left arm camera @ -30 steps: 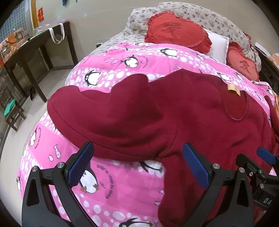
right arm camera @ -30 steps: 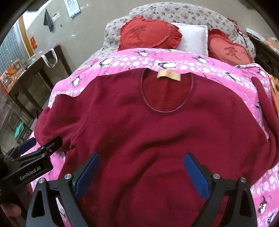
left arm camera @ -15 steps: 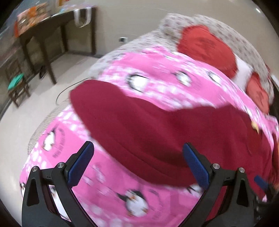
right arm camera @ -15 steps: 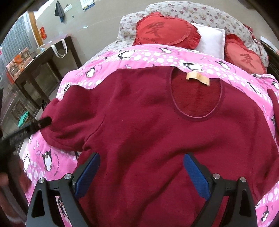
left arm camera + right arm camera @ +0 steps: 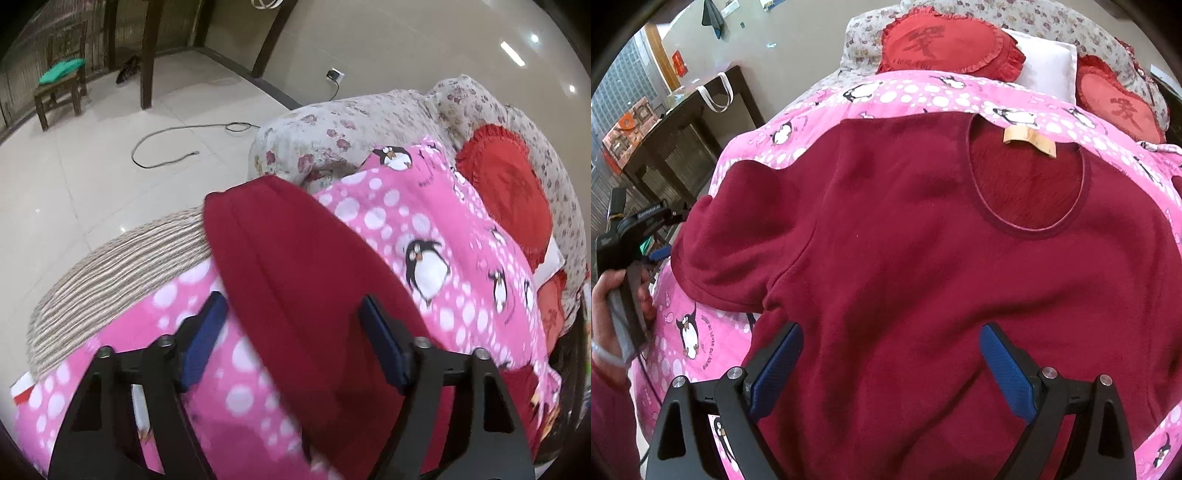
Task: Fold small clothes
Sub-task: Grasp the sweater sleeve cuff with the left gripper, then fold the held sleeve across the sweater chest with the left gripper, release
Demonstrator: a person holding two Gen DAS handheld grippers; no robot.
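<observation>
A dark red sweater (image 5: 923,258) lies spread front-up on a pink penguin blanket (image 5: 897,92), its neck opening with a tan label (image 5: 1028,138) toward the pillows. Its left sleeve (image 5: 295,266) stretches toward the bed's left edge. My left gripper (image 5: 295,328) is open with its blue pads either side of that sleeve; it also shows at the left of the right wrist view (image 5: 661,251), beside the cuff. My right gripper (image 5: 890,354) is open and empty above the sweater's lower body.
Two red heart cushions (image 5: 945,40) and a white pillow (image 5: 1049,62) lie at the bed's head. A dark wooden desk (image 5: 683,122) stands left of the bed. A small stool with a green cushion (image 5: 61,79) and a cable (image 5: 177,144) are on the tiled floor.
My left gripper has swung left and come down over the sleeve near its cuff, and its jaws have narrowed. My right gripper has shifted slightly left above the sweater's body.
</observation>
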